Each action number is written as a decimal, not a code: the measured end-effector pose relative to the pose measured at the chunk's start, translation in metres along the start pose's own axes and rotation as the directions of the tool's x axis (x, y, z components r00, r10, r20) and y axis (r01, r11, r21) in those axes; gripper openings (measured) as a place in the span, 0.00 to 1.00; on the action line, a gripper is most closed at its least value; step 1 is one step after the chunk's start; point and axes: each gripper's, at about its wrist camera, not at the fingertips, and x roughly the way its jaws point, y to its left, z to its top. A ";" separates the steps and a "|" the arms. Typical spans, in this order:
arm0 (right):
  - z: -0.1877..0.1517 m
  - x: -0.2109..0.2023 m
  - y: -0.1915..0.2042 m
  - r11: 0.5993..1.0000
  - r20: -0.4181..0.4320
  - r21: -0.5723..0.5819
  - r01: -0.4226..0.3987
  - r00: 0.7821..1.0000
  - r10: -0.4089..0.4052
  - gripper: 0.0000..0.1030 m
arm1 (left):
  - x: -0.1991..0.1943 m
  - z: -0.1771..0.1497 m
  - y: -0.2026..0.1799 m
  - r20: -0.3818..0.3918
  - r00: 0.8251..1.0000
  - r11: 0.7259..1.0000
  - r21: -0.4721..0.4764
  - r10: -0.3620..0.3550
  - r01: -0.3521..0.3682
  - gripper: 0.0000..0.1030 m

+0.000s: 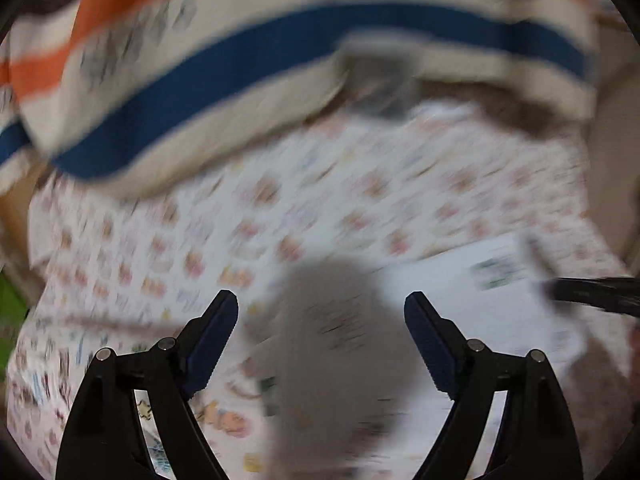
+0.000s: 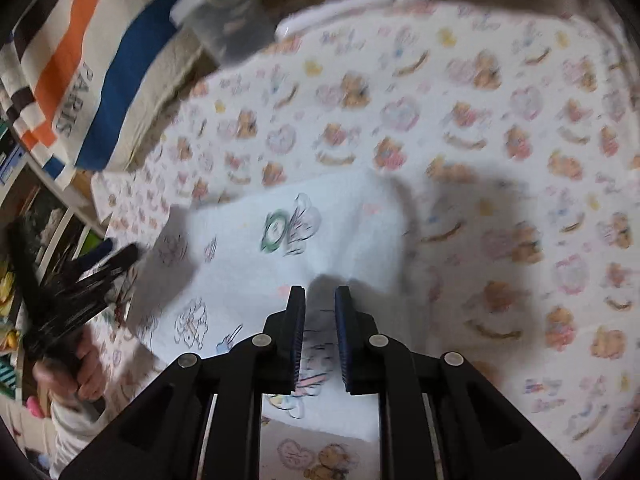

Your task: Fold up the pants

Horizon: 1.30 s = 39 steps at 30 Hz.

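Observation:
The pants [image 2: 280, 264] are white with small cartoon prints and lie folded into a compact rectangle on a bear-print sheet [image 2: 500, 140]. My right gripper [image 2: 320, 296] hovers over their near edge, jaws narrowly apart with nothing between them. My left gripper [image 1: 320, 308] is wide open and empty above the sheet; the pants [image 1: 480, 292] lie to its right. In the right wrist view the left gripper [image 2: 76, 280] shows blurred at the left, held by a hand [image 2: 76, 372]. Both views are motion-blurred.
A striped orange, blue and cream cushion [image 1: 240, 60] marked PARIS [image 2: 74, 100] lies at the sheet's far edge. A grey cup-like object [image 2: 228, 20] sits near it. Shelves with coloured items [image 2: 24, 208] stand at the left.

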 end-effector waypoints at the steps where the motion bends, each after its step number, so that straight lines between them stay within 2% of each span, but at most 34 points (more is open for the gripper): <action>1: 0.002 -0.003 -0.003 1.000 0.001 0.015 -0.002 1.000 0.002 0.24 | -0.010 0.004 -0.012 0.018 0.999 0.998 0.033 -0.045 0.044 0.83; 2: 0.004 -0.005 -0.008 0.999 -0.003 0.042 -0.014 1.000 0.014 0.30 | -0.015 0.008 -0.026 0.018 0.997 0.995 0.067 -0.079 0.078 0.84; 4: 0.006 -0.008 -0.020 0.992 -0.013 0.109 -0.055 0.998 0.057 0.30 | -0.016 0.009 -0.052 -0.024 0.991 0.982 0.137 -0.128 0.130 0.84; 5: 0.007 -0.009 -0.026 0.988 -0.015 0.138 -0.075 0.997 0.078 0.30 | -0.014 0.006 -0.070 -0.060 0.985 0.967 0.188 -0.165 0.173 0.84; 6: 0.008 -0.011 -0.032 0.982 -0.014 0.167 -0.091 0.995 0.095 0.30 | -0.010 -0.001 -0.091 -0.104 0.974 0.941 0.255 -0.204 0.224 0.84; 7: 0.009 -0.014 -0.038 0.975 -0.006 0.198 -0.102 0.994 0.105 0.30 | -0.007 -0.010 -0.111 -0.155 0.957 0.899 0.333 -0.247 0.286 0.84; 8: 0.010 -0.017 -0.042 0.970 0.007 0.216 -0.107 0.994 0.109 0.30 | -0.004 -0.022 -0.129 -0.206 0.937 0.842 0.415 -0.283 0.345 0.84; 9: 0.011 -0.023 -0.048 0.965 0.024 0.236 -0.115 0.993 0.113 0.31 | -0.003 -0.034 -0.143 -0.207 0.939 0.811 0.475 -0.274 0.341 0.84; 11: 0.011 -0.030 -0.054 0.955 0.050 0.264 -0.136 0.991 0.127 0.35 | 0.004 -0.047 -0.165 -0.179 0.964 0.796 0.545 -0.196 0.263 0.84; 13: 0.012 -0.039 -0.061 0.945 0.083 0.288 -0.156 0.987 0.137 0.45 | 0.014 -0.051 -0.175 -0.213 0.957 0.788 0.548 -0.195 0.282 0.84; 17: 0.014 -0.054 -0.072 0.931 0.131 0.319 -0.175 0.981 0.140 0.48 | 0.028 -0.056 -0.187 -0.241 0.958 0.757 0.595 -0.155 0.271 0.84; 20: 0.013 -0.059 -0.084 0.914 0.146 0.361 -0.184 0.979 0.140 0.48 | 0.042 -0.061 -0.192 -0.271 0.952 0.763 0.583 -0.142 0.280 0.84; 24: 0.013 -0.057 -0.092 0.904 0.140 0.388 -0.178 0.981 0.132 0.49 | 0.052 -0.066 -0.194 -0.227 0.966 0.771 0.590 -0.126 0.240 0.77; 25: 0.013 -0.056 -0.092 0.904 0.135 0.388 -0.181 0.981 0.138 0.49 | 0.053 -0.066 -0.194 -0.226 0.965 0.772 0.586 -0.135 0.245 0.71; 28: 0.012 -0.051 -0.090 0.903 0.120 0.390 -0.181 0.982 0.145 0.51 | 0.043 -0.069 -0.196 -0.186 0.969 0.766 0.594 -0.164 0.244 0.39; 29: 0.012 -0.050 -0.089 0.903 0.115 0.388 -0.182 0.982 0.148 0.53 | 0.038 -0.067 -0.194 -0.159 0.974 0.775 0.591 -0.163 0.226 0.32; 31: 0.012 -0.046 -0.085 0.907 0.100 0.380 -0.180 0.983 0.153 0.56 | 0.033 -0.057 -0.184 -0.139 0.973 0.815 0.533 -0.184 0.230 0.27; 33: 0.012 -0.042 -0.080 0.920 0.075 0.358 -0.159 0.987 0.142 0.58 | 0.031 -0.041 -0.164 -0.142 0.960 0.862 0.424 -0.242 0.279 0.25; 35: 0.010 -0.033 -0.075 0.916 0.047 0.351 -0.197 0.980 0.192 0.67 | 0.031 -0.025 -0.144 -0.133 0.947 0.892 0.319 -0.294 0.321 0.24; 39: 0.000 -0.010 -0.067 0.868 -0.017 0.400 -0.293 0.945 0.327 0.69 | 0.024 -0.012 -0.122 -0.070 0.939 0.912 0.224 -0.338 0.345 0.24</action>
